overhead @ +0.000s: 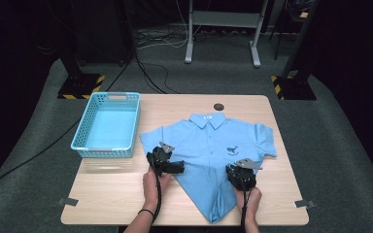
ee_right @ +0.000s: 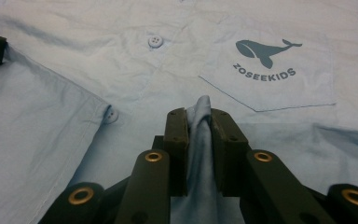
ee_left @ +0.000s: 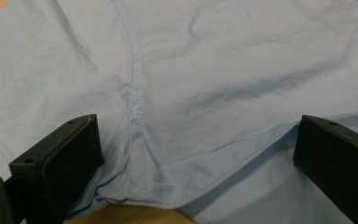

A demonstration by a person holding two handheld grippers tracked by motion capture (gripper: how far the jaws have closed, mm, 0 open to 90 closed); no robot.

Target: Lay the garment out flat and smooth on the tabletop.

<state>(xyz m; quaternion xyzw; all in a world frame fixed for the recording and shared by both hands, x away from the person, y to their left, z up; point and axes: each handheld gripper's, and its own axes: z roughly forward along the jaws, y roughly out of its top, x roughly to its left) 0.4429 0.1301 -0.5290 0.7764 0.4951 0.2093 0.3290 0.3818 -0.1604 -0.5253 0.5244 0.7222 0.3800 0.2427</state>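
A light blue short-sleeved shirt (overhead: 213,141) lies face up on the wooden table (overhead: 107,194), collar away from me, its lower part folded to a point near the front edge. My left gripper (overhead: 171,167) rests at the shirt's left side below the sleeve. In the left gripper view it (ee_left: 196,135) is open, with the underarm seam of the shirt (ee_left: 205,70) lying slack between the wide-set jaws. My right gripper (overhead: 240,174) sits on the shirt's right side. It (ee_right: 199,116) is shut on a pinched-up ridge of the shirt (ee_right: 74,70) just below the whale-print pocket (ee_right: 268,70).
A turquoise plastic basket (overhead: 104,151) stands on the table's left, beside the shirt's sleeve. A round cable hole (overhead: 218,106) sits at the table's far edge. Bare wood runs along the front edge (overhead: 107,208). Stands and cables occupy the floor beyond.
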